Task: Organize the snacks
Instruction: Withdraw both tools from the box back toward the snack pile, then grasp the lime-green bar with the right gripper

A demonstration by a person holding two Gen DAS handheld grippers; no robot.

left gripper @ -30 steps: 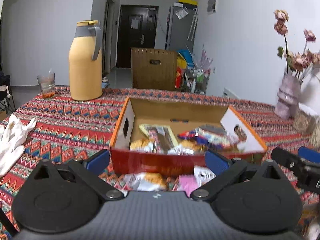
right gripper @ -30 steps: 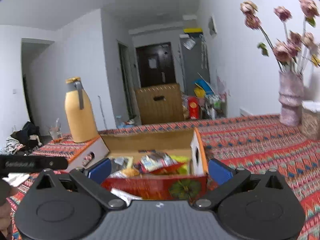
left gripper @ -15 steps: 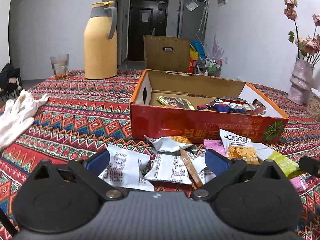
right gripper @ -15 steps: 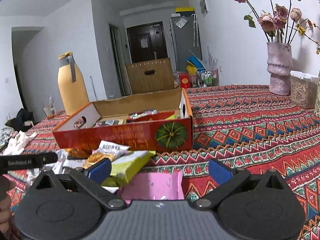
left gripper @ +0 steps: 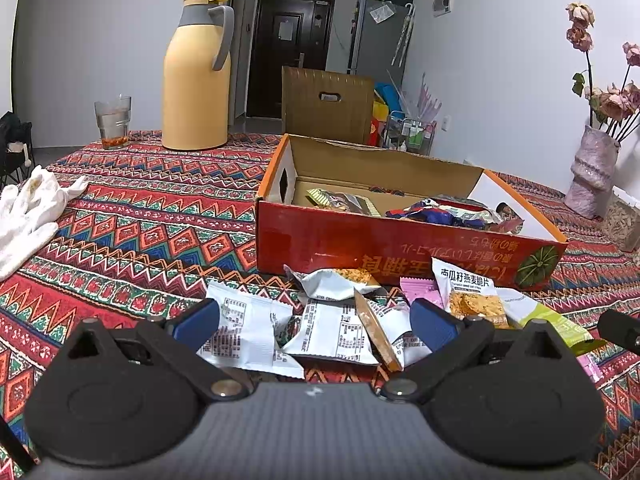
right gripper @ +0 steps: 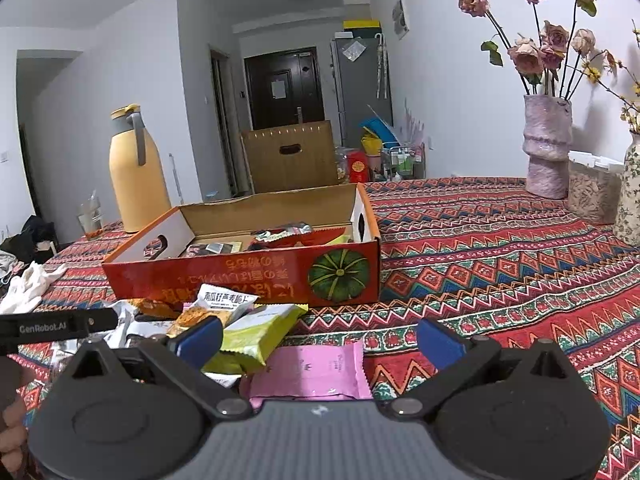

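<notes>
A red cardboard box (left gripper: 360, 246) (right gripper: 248, 276) with several snack packets inside stands on the patterned tablecloth. Loose packets lie in front of it: white ones (left gripper: 336, 330), an oat-crisp packet (left gripper: 468, 292) (right gripper: 224, 304), a green-yellow packet (right gripper: 260, 336) and a pink packet (right gripper: 316, 368). My left gripper (left gripper: 316, 326) is open and empty, low over the white packets. My right gripper (right gripper: 320, 340) is open and empty, straddling the pink packet, with its left finger over the green-yellow one.
A yellow thermos jug (left gripper: 198, 76) and a glass (left gripper: 113, 120) stand at the back left. White gloves (left gripper: 28, 216) lie at the left. Vases with dried roses (right gripper: 548, 144) and a clear container (right gripper: 592, 188) stand at the right.
Both grippers have pulled back and dropped from above the box to just above the loose packets in front of it. Both stayed open.
</notes>
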